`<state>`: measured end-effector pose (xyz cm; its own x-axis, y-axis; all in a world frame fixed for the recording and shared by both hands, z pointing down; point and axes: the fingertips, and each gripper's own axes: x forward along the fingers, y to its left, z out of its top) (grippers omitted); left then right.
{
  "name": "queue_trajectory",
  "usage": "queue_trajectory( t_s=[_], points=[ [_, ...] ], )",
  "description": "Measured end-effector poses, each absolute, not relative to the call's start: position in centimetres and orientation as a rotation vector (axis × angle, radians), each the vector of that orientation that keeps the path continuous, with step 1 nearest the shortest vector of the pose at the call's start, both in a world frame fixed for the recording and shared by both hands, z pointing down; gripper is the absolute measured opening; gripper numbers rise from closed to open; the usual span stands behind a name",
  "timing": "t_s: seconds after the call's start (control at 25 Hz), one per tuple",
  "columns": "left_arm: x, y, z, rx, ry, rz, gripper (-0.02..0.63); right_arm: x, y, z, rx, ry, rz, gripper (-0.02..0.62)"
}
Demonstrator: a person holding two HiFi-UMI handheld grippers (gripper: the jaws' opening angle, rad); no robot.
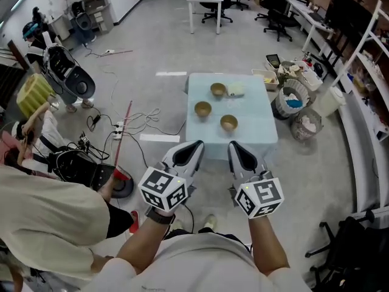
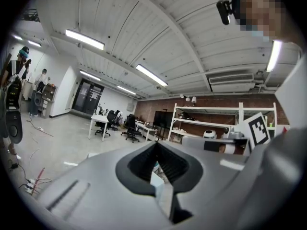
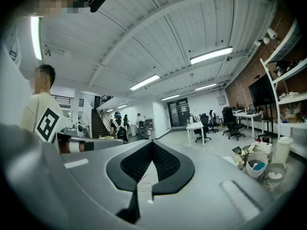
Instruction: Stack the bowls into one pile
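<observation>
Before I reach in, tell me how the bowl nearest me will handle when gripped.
The nearest bowl looks small and rigid, so it should lift without flexing and feel light. Its interior catches light, hinting at a slick rim. On the smooth table it would likely slide, not roll.

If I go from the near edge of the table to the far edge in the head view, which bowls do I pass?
nearest bowl, on the right → left bowl → farthest bowl. The small pale thing lies level with that last bowl, so it is left out.
</observation>
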<state>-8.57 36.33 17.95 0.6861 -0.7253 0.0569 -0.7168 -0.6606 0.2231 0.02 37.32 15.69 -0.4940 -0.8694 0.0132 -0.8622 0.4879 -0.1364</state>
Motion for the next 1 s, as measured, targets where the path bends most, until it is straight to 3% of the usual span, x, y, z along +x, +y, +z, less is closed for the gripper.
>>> queue_trajectory(
  t_s=[1.0],
  points=[
    [-5.9, 31.0, 21.8, 2.605, -1.233, 0.006, 0.006, 4.3, 32.3, 19.3, -1.548, 2.671, -0.29, 0.011]
  ],
)
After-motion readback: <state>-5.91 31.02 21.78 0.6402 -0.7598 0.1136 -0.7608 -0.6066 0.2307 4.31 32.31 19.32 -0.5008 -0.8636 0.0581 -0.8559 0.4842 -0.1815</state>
